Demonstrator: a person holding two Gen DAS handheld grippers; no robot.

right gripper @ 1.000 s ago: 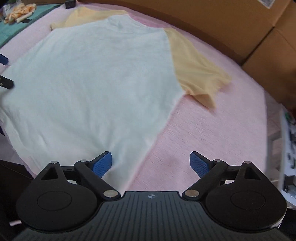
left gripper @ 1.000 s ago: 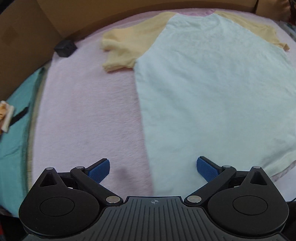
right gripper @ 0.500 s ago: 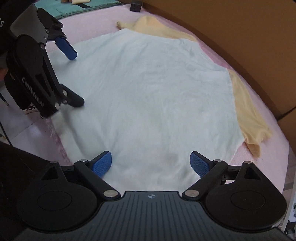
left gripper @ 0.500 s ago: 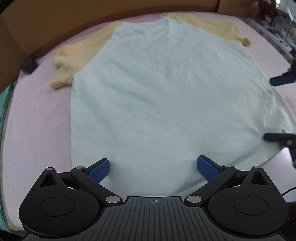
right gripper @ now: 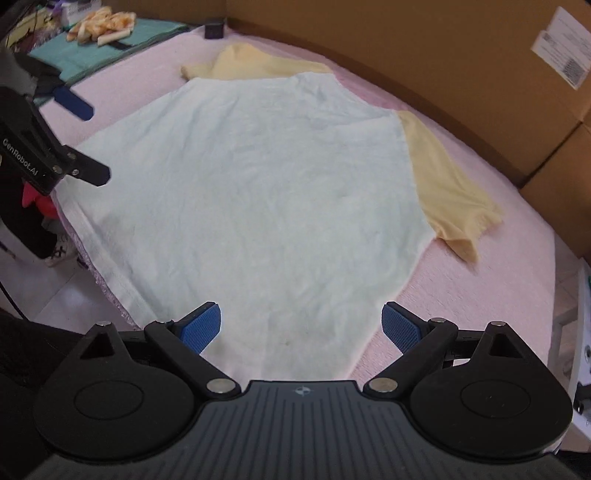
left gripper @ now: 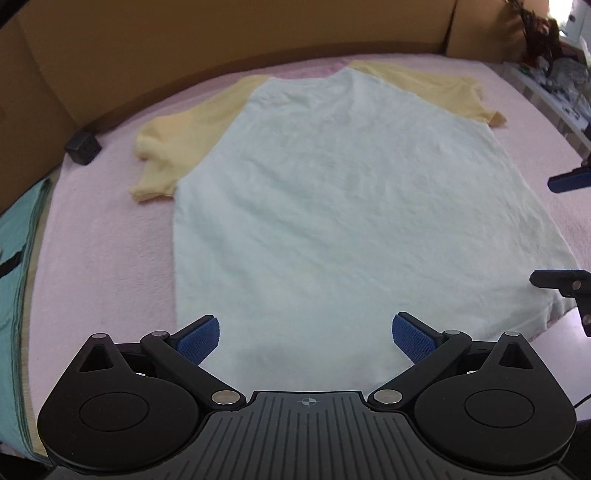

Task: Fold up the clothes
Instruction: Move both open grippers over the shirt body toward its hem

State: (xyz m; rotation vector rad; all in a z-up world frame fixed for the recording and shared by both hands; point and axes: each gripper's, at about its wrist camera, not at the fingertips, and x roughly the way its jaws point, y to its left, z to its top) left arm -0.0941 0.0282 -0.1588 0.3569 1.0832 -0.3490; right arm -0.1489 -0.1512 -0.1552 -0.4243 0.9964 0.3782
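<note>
A pale mint T-shirt (left gripper: 343, 206) (right gripper: 258, 192) with yellow sleeves lies spread flat on a pink blanket (left gripper: 99, 251) (right gripper: 491, 291), its hem toward me. My left gripper (left gripper: 306, 338) hangs open over the hem's left part, nothing between its blue pads. My right gripper (right gripper: 301, 326) is open too, over the hem's right part. Each gripper shows at the edge of the other's view: the right gripper (left gripper: 565, 229) at the far right, the left gripper (right gripper: 85, 140) at the far left.
Cardboard walls (left gripper: 184, 48) (right gripper: 443, 55) ring the far side of the bed. A small black box (left gripper: 83, 147) (right gripper: 214, 28) sits at the far left corner. A teal cloth (left gripper: 14, 258) (right gripper: 99, 51) lies left of the blanket, with a crumpled orange-white item (right gripper: 99, 26) on it. Floor (right gripper: 62, 295) shows below the near edge.
Both views have swung over the last second from the shirt's side edges toward its middle, then settled slightly back. Both grippers stayed open; the shirt has not moved.
</note>
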